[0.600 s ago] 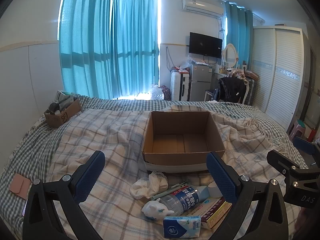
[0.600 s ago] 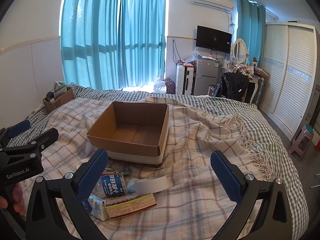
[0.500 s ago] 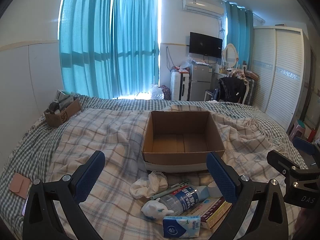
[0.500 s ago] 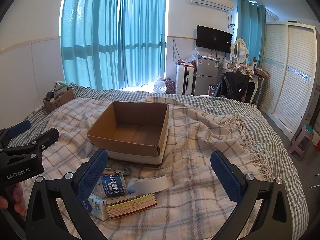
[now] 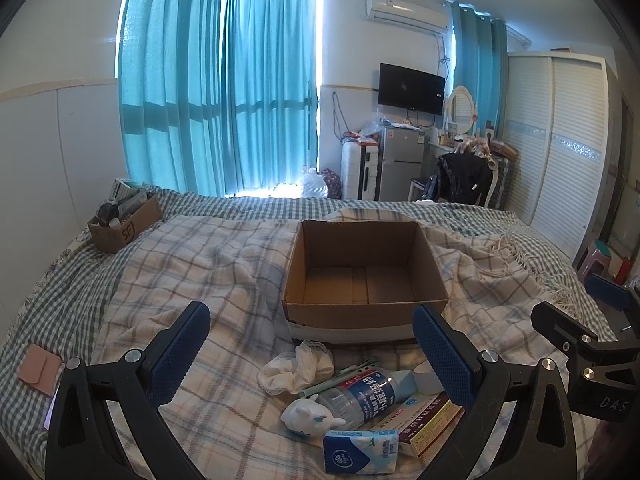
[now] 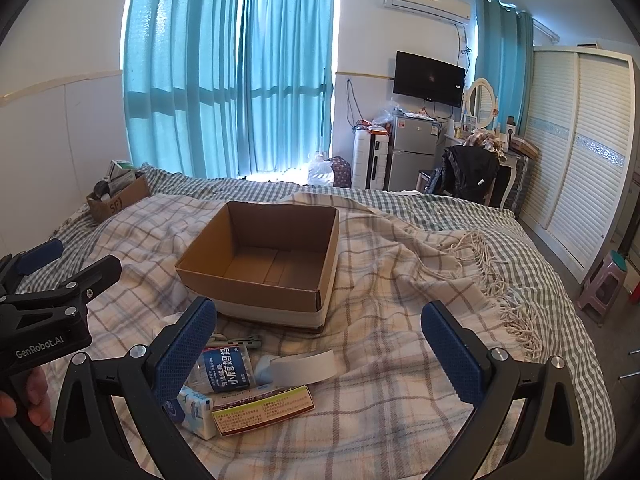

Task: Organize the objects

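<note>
Left wrist view: cardboard box [image 5: 364, 276] sits empty, clutter pile [image 5: 360, 408] waits on the bed [image 5: 180, 272]; left gripper [image 5: 312, 344] and right gripper [image 6: 320, 340] spread wide, holding nothing. Nothing's sorted yet.

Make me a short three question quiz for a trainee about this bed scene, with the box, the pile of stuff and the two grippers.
1. True or false: the cardboard box already holds some of the items.
2. Which lies nearest the camera in the left wrist view? A. water bottle B. tissue pack C. white cloth
3. Fill in: the jaws of the left gripper and the right gripper are both ____.

Key: 1. False, it is empty. 2. B. 3. Open, with nothing held.
</note>
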{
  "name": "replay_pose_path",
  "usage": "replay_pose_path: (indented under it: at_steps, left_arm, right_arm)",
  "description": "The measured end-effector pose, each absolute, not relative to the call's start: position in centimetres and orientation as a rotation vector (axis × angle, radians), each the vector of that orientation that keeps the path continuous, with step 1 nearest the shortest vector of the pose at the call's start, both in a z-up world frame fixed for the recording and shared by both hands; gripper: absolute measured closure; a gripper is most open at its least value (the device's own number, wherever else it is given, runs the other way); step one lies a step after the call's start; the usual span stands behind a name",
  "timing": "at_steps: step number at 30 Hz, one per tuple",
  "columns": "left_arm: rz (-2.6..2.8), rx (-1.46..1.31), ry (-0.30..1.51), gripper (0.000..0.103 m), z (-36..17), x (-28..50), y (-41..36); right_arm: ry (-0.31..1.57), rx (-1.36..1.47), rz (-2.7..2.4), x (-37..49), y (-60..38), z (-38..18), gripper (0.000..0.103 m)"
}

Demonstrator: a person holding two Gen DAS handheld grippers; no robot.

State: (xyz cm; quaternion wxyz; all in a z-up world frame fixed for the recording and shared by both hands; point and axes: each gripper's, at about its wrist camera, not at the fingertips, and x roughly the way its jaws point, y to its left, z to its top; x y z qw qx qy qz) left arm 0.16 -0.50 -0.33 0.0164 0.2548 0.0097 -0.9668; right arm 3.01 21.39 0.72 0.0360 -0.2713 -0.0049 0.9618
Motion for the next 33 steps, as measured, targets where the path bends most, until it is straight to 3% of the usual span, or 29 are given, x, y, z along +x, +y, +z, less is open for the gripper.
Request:
replay_pose_path:
  at_steps: [23,33]
  left_arm:
    - [-3.008,0.848,0.012,0.000,0.7,0.6,0.5]
    - [-2.941,1.173,-0.052,0.000,-6.0,0.4,2.3]
  right_arm:
    - [-0.080,-0.819,2.932,4.7,21.5,2.4,0.000]
    - [-0.036,-0.980,2.866,4.8,23.8,-1.3,0.000]
